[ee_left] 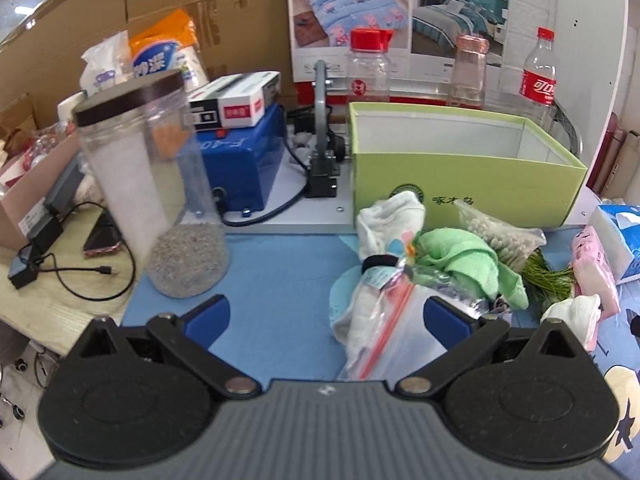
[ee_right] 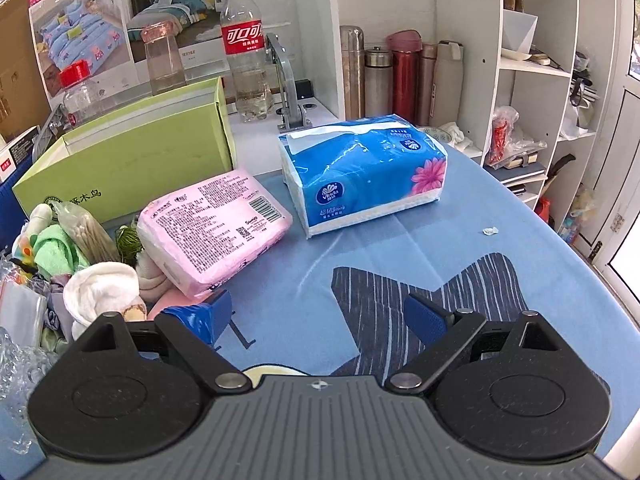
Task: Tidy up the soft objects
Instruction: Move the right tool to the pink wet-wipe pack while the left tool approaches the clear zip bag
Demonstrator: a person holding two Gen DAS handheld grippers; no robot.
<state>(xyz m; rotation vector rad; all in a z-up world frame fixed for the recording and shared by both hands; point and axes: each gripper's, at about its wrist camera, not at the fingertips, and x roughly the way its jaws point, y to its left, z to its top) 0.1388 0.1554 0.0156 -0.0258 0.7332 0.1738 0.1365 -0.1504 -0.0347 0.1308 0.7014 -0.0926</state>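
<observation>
A heap of soft things lies on the blue cloth in front of an empty green box [ee_left: 464, 172] [ee_right: 120, 160]: a white sock [ee_left: 390, 220], a green towel [ee_left: 468, 256] [ee_right: 54, 250], a bag of cotton swabs [ee_left: 500, 228] [ee_right: 86, 232], a zip bag [ee_left: 384, 336], a rolled white cloth [ee_right: 102, 288]. Beside them lie a pink tissue pack [ee_right: 212, 228] [ee_left: 592, 268] and a blue tissue pack [ee_right: 360, 168] [ee_left: 620, 236]. My left gripper [ee_left: 326, 316] is open, its right finger against the zip bag. My right gripper [ee_right: 320, 316] is open over bare cloth, right of the heap.
A tall clear jar [ee_left: 156, 184] with grey grains stands left of the left gripper. A blue machine [ee_left: 240, 160], cables and a phone [ee_left: 102, 240] lie behind it. Bottles [ee_right: 244, 48] stand behind the green box. Flasks [ee_right: 404, 76] and white shelves [ee_right: 532, 80] fill the right.
</observation>
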